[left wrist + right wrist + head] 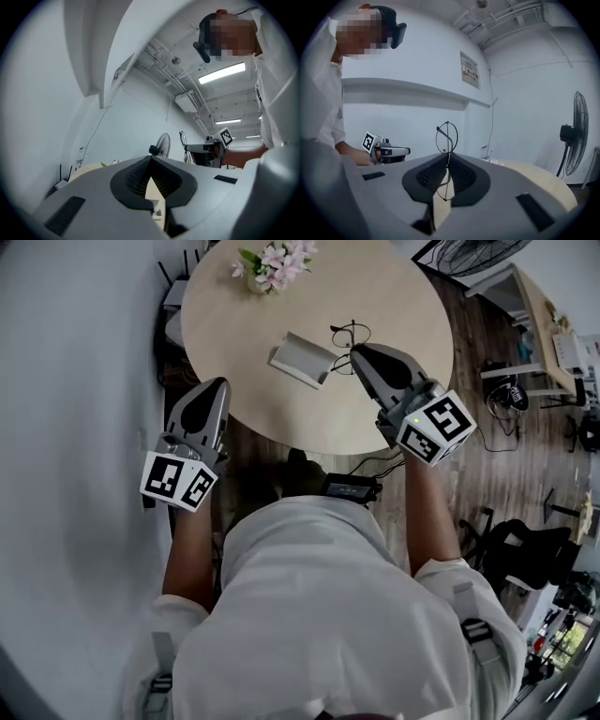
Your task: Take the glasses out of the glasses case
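A thin black wire pair of glasses (349,335) hangs just above the round wooden table (394,306), to the right of the open grey glasses case (302,359). My right gripper (355,353) is shut on the glasses. In the right gripper view one round lens (447,134) stands upright out of the shut jaws and the frame runs down between them. My left gripper (218,386) hovers at the table's near left edge. It is shut with nothing in it, and its pads (151,173) meet in the left gripper view. The case lies empty on the table.
A small vase of pink flowers (274,262) stands at the table's far side. A black power brick (349,488) with cables lies on the floor under the table's near edge. A standing fan (574,133) is off to the right, and desks and chairs (525,324) stand beyond it.
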